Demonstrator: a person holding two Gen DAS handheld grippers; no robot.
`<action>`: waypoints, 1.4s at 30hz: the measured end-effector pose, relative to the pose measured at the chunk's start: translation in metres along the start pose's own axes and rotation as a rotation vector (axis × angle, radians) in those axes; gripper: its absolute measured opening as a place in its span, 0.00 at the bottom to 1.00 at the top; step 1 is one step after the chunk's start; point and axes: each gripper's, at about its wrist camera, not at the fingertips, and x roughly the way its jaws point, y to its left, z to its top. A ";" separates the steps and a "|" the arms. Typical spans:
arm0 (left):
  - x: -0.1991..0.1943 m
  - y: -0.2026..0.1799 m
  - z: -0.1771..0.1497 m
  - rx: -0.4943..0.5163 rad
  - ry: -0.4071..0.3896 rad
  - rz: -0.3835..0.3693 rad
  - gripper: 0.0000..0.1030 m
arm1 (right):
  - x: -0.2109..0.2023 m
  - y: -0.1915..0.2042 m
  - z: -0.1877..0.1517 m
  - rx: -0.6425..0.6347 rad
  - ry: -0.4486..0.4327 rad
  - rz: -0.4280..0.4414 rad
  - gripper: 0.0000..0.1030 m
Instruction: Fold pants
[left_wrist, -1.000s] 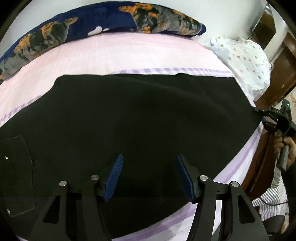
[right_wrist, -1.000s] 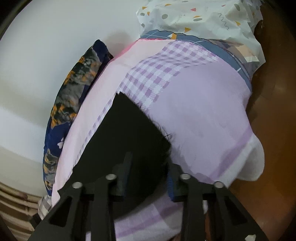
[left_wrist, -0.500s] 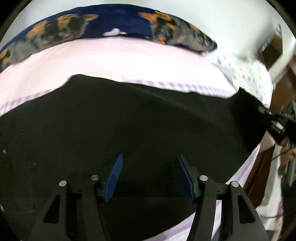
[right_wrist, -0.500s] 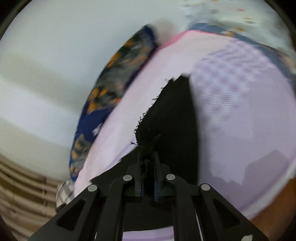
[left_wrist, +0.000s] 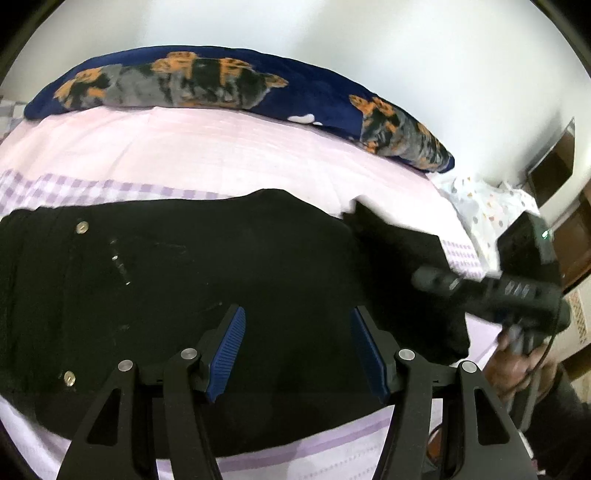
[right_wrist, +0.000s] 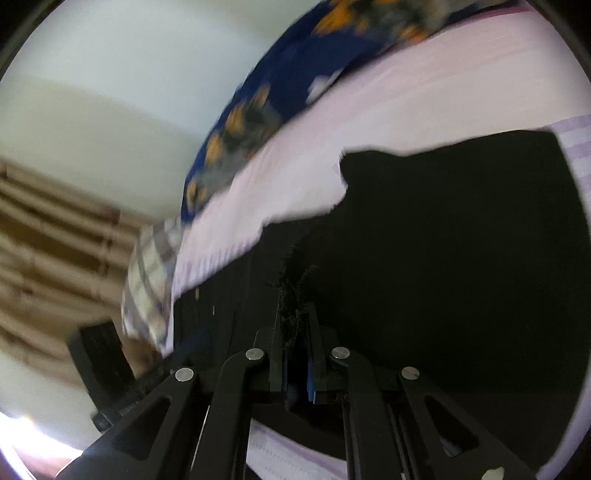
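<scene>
- Pants (left_wrist: 207, 280) lie flat on the bed (left_wrist: 221, 147), waist at 9 o'clock.
- Right hand-held gripper (right_wrist: 295, 332) is clamped on the frayed hem, lifted, probably to carry it toward the waist.
- Left hand-held gripper (left_wrist: 297, 347) hovers spread wide, holding nothing.
- Pillow (left_wrist: 229, 85) at 12 o'clock, well clear of the fold.

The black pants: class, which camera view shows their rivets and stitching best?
The left wrist view: the black pants lie sharp, with metal rivets and stitching visible. The right wrist view shows them blurred, a frayed edge pinched between the right gripper's fingers.
</scene>
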 end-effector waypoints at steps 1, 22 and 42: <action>-0.001 0.001 0.000 -0.008 0.000 -0.011 0.58 | 0.007 0.005 -0.005 -0.023 0.020 -0.010 0.08; 0.021 0.001 -0.012 -0.225 0.208 -0.311 0.58 | -0.056 -0.016 -0.025 0.119 -0.154 -0.016 0.49; 0.066 0.005 -0.022 -0.399 0.351 -0.272 0.58 | -0.065 -0.050 -0.027 0.246 -0.212 0.002 0.49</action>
